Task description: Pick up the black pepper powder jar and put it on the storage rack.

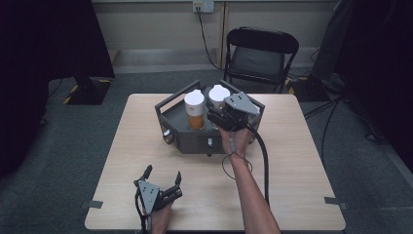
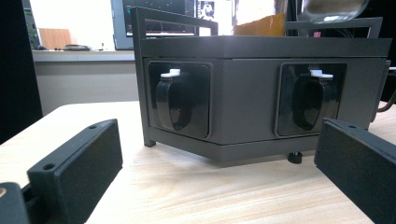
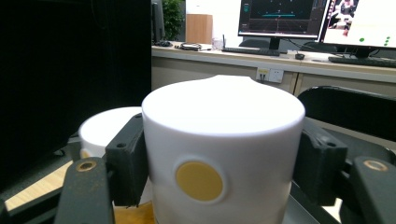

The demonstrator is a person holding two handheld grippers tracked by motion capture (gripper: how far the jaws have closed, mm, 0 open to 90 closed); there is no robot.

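Note:
A dark grey hexagonal holder with a raised rail stands at the table's middle back. Two jars with white lids stand in it: one with orange contents on the left, another to its right. My right gripper reaches over the holder and is shut on the right jar's white lid, both black pads pressing its sides; a round yellow button shows on the lid. The other jar's lid sits behind on the left. My left gripper rests open near the table's front edge, facing the holder's front panels.
The light wooden table has bare room on both sides of the holder. A black folding chair stands behind the table. Black curtains and a stand base are on the left; cables lie on the floor at the right.

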